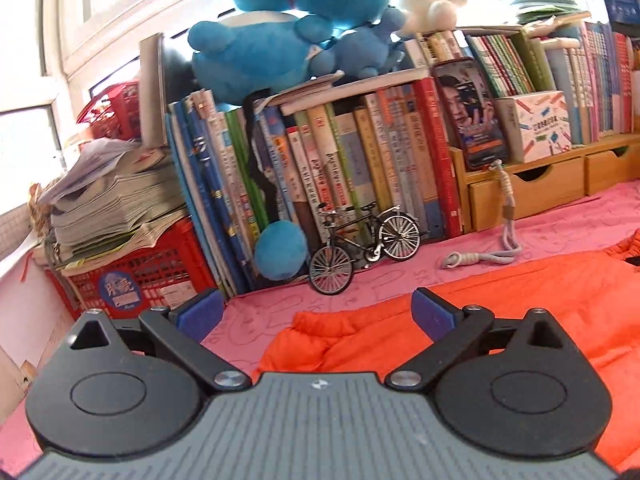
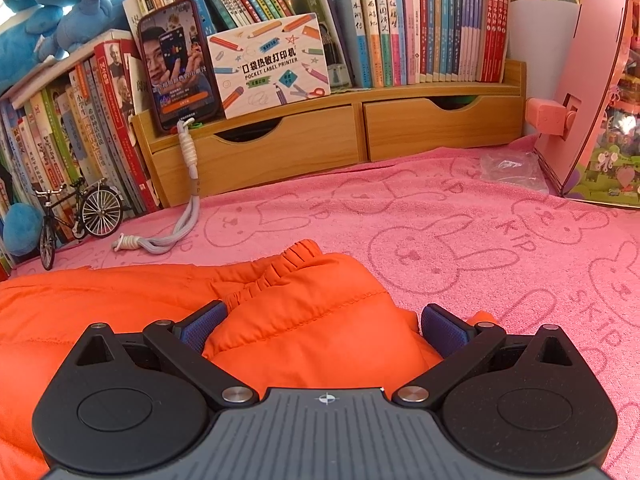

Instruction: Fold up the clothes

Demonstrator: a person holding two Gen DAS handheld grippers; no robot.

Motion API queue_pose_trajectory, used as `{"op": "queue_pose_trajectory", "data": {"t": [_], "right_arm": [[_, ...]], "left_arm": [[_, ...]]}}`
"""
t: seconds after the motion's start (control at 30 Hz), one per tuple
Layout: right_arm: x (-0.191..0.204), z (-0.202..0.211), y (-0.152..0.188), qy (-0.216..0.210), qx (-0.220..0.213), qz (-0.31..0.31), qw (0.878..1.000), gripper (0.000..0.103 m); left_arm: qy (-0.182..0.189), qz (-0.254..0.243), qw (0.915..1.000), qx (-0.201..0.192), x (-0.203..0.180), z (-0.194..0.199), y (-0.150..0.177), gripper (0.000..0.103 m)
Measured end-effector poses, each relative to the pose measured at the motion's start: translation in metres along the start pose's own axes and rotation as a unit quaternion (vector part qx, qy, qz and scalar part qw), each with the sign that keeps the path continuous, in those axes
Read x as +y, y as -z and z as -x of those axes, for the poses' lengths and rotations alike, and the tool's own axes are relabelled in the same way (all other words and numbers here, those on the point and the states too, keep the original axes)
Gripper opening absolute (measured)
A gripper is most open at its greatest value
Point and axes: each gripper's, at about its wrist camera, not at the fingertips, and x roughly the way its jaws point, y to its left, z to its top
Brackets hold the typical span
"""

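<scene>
My left gripper [image 1: 316, 312] stands with jaws spread wide, nothing between the blue pads; below and ahead of it lies one end of the orange padded garment [image 1: 500, 312]. My right gripper [image 2: 324, 324] is likewise spread, its pads to either side of a puffed fold of the same garment, whether touching it I cannot tell, and not closed on it.

The garment lies on the pink rabbit-print towel [image 2: 480, 240] and runs across between both grippers. At the right end an elasticated, gathered edge [image 2: 276, 268] shows, with a layer of fabric lying over it. At the left end a rounded hem sits lumpy rather than flat.

Judgement on progress: the piece is not a neat, squared bundle; it is long and rumpled. The overlap at the right end fits either a fold partly made or cloth simply lying as it fell; these views do not settle which.

Outward: a miniature bicycle [image 1: 364, 248], a lanyard [image 2: 168, 236], wooden drawers [image 2: 320, 136] and books stand behind, apart from the garment.
</scene>
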Motion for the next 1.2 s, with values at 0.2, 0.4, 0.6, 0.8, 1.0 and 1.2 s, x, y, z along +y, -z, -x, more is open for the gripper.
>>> {"op": "queue_pose_trajectory", "data": {"t": [0.2, 0.4, 0.6, 0.8, 1.0, 1.2], "right_arm": [[0.060, 0.058, 0.000, -0.034, -0.101, 0.126, 0.986, 0.102], [0.125, 0.043, 0.010, -0.060, -0.075, 0.214, 0.972, 0.102], [0.083, 0.031, 0.012, -0.022, -0.068, 0.197, 0.978, 0.102], [0.014, 0.018, 0.008, 0.031, -0.034, 0.131, 0.990, 0.102], [-0.021, 0.036, 0.006, 0.087, -0.045, 0.221, 0.970, 0.102], [-0.031, 0.135, 0.003, -0.034, -0.153, 0.349, 0.924, 0.103]], "left_arm": [[0.003, -0.034, 0.9993, 0.010, -0.039, -0.012, -0.006, 0.101], [-0.058, -0.064, 0.9959, 0.030, -0.034, -0.035, 0.015, 0.103], [-0.076, -0.001, 0.9933, 0.087, 0.017, -0.061, 0.040, 0.103], [-0.083, -0.052, 0.9932, 0.062, 0.014, -0.055, 0.050, 0.103], [-0.104, -0.152, 0.9825, 0.027, 0.040, -0.035, 0.053, 0.103], [-0.063, -0.187, 0.9799, -0.027, 0.062, 0.018, 0.037, 0.103]]}}
